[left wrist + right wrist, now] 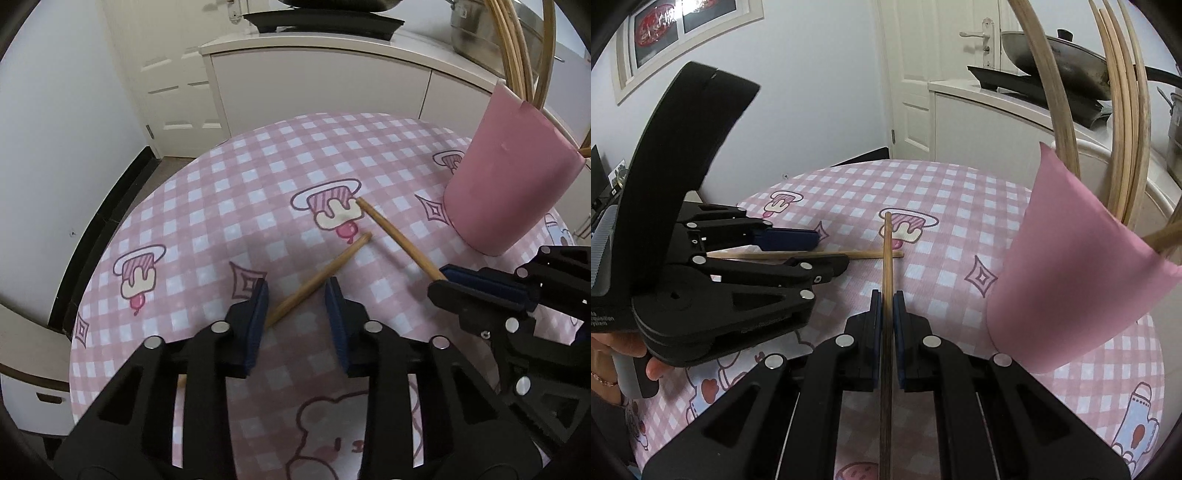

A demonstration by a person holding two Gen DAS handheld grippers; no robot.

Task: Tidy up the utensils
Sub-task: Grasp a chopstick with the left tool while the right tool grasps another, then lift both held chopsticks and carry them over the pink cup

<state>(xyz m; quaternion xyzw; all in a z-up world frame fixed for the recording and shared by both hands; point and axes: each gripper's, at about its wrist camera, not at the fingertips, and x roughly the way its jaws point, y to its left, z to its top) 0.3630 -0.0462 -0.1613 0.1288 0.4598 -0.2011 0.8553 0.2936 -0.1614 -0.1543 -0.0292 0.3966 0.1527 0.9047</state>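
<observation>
Right wrist view showed the right hand-held gripper [887, 301] clamped on a slim round bamboo chopstick [887, 251]. A second chopstick [318, 278] lay flat on the pink checked counter [221, 221] between the left hand-held gripper's [297, 295] parted fingers, near the smooth pink holder [509, 184].

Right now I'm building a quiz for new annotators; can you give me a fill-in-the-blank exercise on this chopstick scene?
1. The right gripper is shut on one ____.
2. The left gripper is ____, its fingers on either side of the second chopstick.
3. The holder with chopsticks already standing in it is ____ in colour.
4. The tablecloth has a pink and white ____ pattern.

Missing words: chopstick; open; pink; checked
</observation>
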